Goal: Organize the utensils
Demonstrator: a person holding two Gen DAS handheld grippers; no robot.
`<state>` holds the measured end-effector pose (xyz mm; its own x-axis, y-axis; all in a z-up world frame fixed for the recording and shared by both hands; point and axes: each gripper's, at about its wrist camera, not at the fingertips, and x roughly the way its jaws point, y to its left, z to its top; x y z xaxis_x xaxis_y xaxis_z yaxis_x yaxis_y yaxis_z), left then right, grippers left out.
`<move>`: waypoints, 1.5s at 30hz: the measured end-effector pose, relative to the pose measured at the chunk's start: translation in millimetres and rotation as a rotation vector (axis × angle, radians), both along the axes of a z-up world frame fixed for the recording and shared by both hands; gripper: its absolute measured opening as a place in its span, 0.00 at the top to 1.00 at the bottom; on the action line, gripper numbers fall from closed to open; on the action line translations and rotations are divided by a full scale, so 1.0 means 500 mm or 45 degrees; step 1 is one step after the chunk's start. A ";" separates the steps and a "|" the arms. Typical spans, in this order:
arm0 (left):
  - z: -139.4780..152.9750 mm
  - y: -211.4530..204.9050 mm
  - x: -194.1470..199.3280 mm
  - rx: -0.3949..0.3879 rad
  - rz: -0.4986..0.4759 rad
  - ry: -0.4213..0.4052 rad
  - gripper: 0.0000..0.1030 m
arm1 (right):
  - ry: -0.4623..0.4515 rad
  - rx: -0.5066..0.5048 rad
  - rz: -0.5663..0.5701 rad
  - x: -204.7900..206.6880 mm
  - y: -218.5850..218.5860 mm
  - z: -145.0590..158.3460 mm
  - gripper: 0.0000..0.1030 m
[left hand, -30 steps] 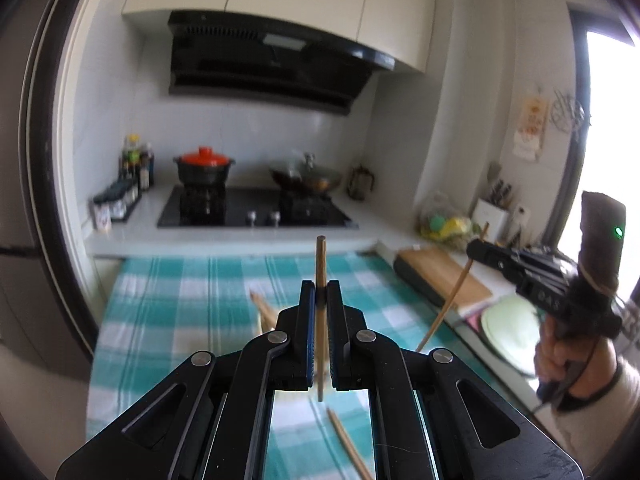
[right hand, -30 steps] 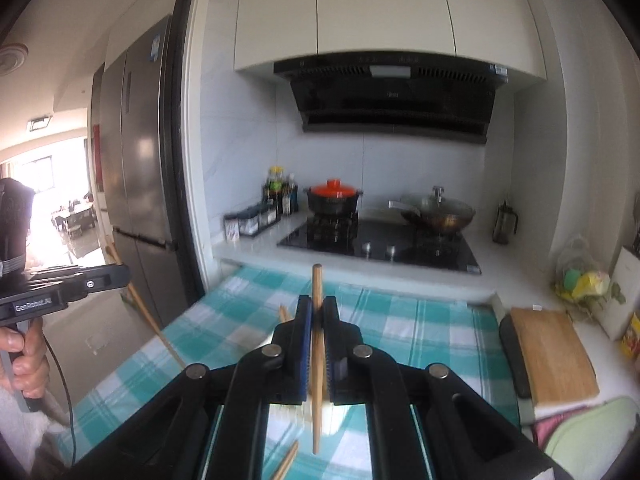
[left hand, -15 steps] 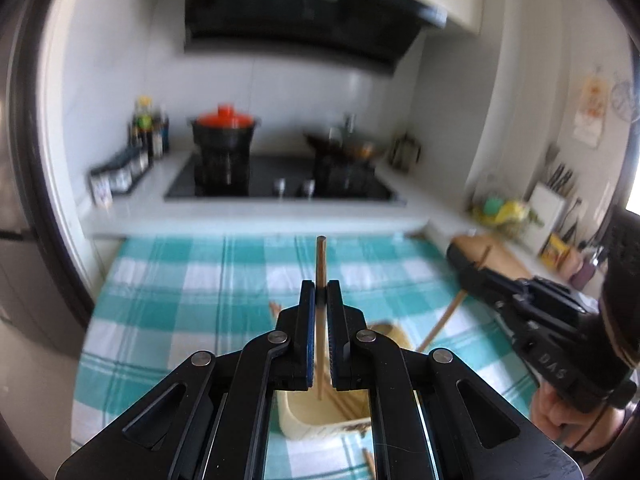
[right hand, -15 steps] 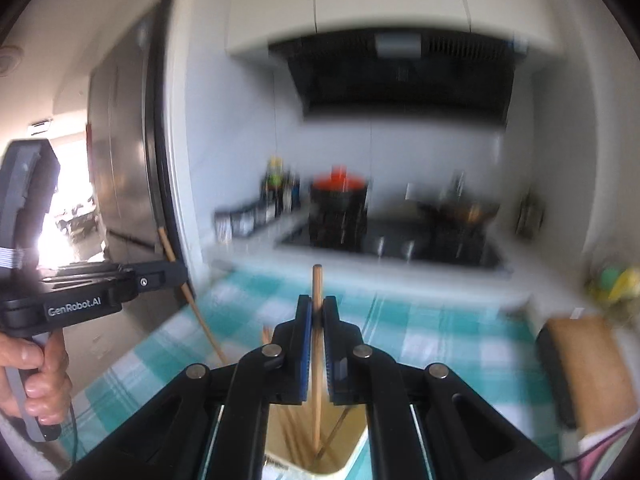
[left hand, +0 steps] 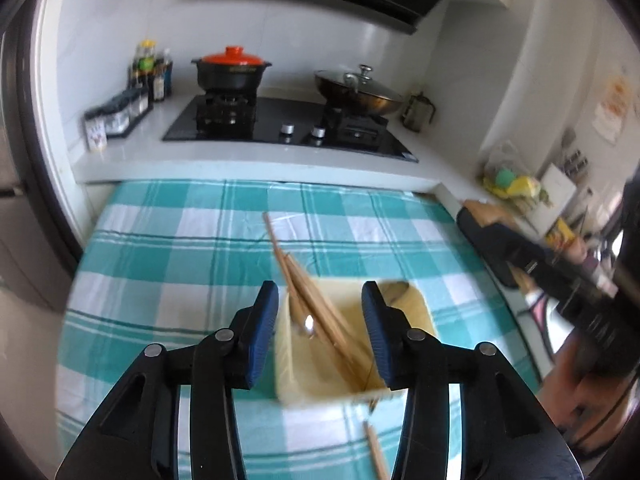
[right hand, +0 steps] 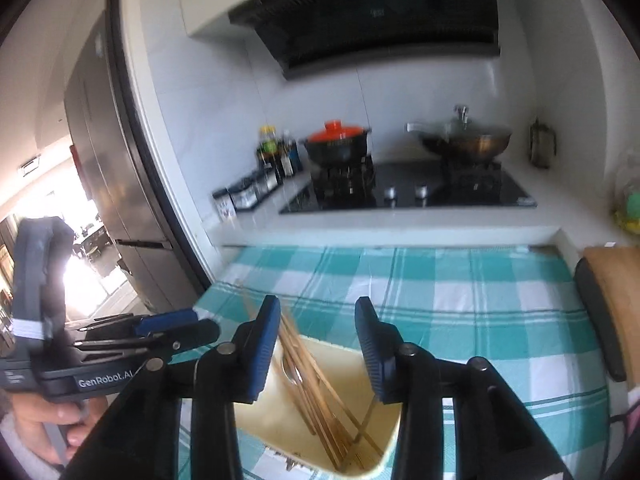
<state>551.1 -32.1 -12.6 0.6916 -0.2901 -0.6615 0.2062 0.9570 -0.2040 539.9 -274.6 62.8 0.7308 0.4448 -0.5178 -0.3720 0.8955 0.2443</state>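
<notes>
Both my left gripper [left hand: 320,316] and right gripper [right hand: 318,330] gape wide, empty; chopsticks [right hand: 316,380] lean inside the cream holder [right hand: 384,460]; I should lift straight up, avoiding them

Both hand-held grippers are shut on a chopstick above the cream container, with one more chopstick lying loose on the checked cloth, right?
Not quite. Both wrist views show the left hand-held gripper and right hand-held gripper open and empty. The wooden chopsticks lean inside the cream rectangular container, and one loose wooden chopstick lies on the teal-and-white checked cloth.
</notes>
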 end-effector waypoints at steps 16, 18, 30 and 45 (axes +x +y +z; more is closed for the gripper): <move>-0.305 -0.036 -0.399 0.032 -0.082 0.260 0.25 | 0.295 -0.294 -0.075 -0.440 -0.141 -0.301 0.58; -0.328 -0.065 -0.402 0.010 -0.092 0.288 0.25 | 0.384 -0.241 -0.175 -0.495 -0.169 -0.367 0.58; -0.396 -0.166 -0.366 0.161 -0.057 0.287 0.25 | 0.279 -0.209 -0.233 -0.565 -0.181 -0.359 0.58; -0.418 -0.191 -0.353 0.248 -0.048 0.307 0.18 | 0.283 -0.185 -0.260 -0.570 -0.188 -0.373 0.58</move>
<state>374.6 -127.8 -221.7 0.4992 -0.1644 -0.8507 0.2106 0.9754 -0.0649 254.8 -368.5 -123.7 0.6595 0.2105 -0.7217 -0.1328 0.9775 0.1637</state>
